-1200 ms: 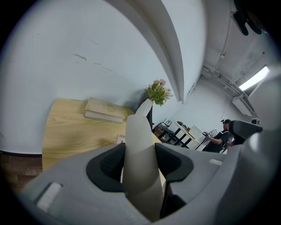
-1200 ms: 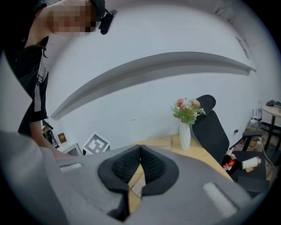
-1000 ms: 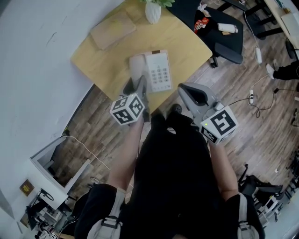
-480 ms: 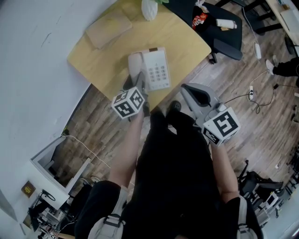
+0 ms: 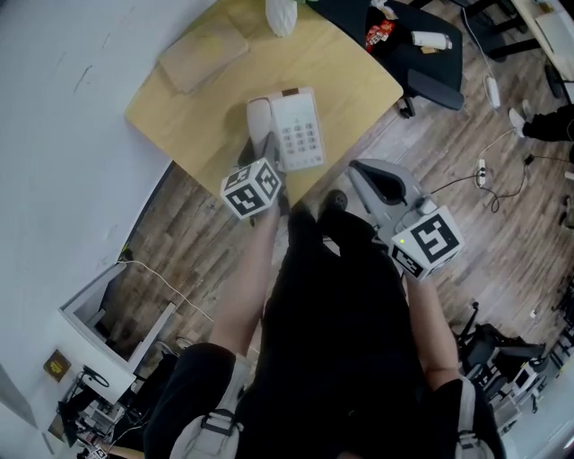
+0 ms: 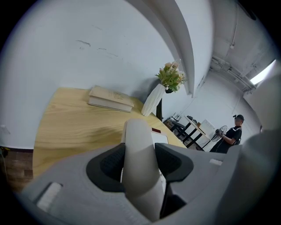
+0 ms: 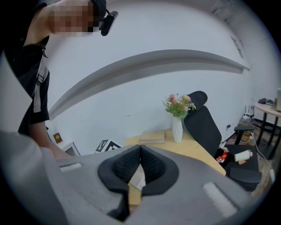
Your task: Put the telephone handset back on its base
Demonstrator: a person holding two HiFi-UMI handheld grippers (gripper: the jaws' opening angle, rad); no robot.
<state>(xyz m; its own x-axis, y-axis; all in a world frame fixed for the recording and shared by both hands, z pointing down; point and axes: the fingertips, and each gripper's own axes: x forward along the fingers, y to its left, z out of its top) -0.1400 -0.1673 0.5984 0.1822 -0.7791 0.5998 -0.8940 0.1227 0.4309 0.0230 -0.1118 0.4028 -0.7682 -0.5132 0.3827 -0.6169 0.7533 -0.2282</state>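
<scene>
A white telephone base (image 5: 300,133) with a keypad lies on the round wooden table (image 5: 350,72). The white handset (image 5: 258,119) runs along the base's left side. My left gripper (image 5: 268,151) reaches over the table's near edge onto the handset's near end. In the left gripper view the handset (image 6: 139,167) fills the gap between the jaws, and both pads press its sides. A corner of the base (image 6: 160,138) shows behind it. My right gripper (image 5: 369,179) hangs off the table to the right, over the floor. Its pads (image 7: 151,163) meet with nothing between them.
A tan book (image 5: 202,52) and a white vase (image 5: 281,15) stand at the table's far side. Beyond the table is a black office chair (image 5: 429,56) carrying a snack packet and a bottle. A white wall runs along the left. Cables lie on the wooden floor (image 5: 502,179).
My left gripper has moved forward over the table edge, closer along the handset toward the base. The right gripper has hardly shifted.
</scene>
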